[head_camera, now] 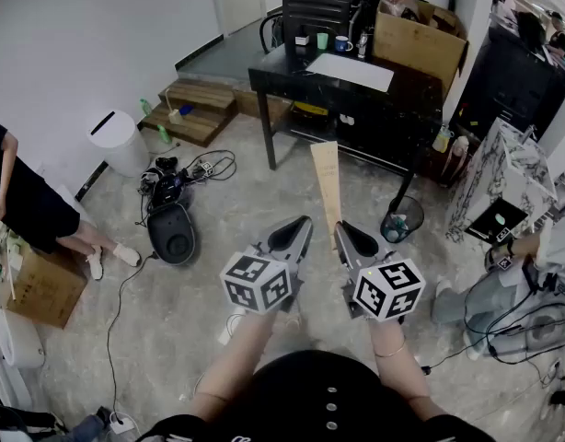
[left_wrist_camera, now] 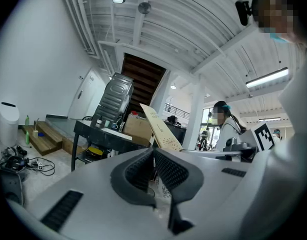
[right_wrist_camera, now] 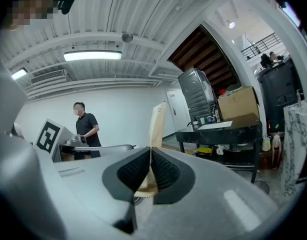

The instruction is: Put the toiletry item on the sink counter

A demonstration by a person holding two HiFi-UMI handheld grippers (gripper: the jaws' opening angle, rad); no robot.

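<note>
Head view: left gripper (head_camera: 299, 226) empty, right gripper (head_camera: 343, 234) pinching one paper packet (head_camera: 326, 180).

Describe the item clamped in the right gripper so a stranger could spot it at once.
In front of the black table, find the two grey grippers side by side. The right gripper is shut on a long, flat tan packet sticking up from its jaws. The left gripper beside it holds nothing.
</note>
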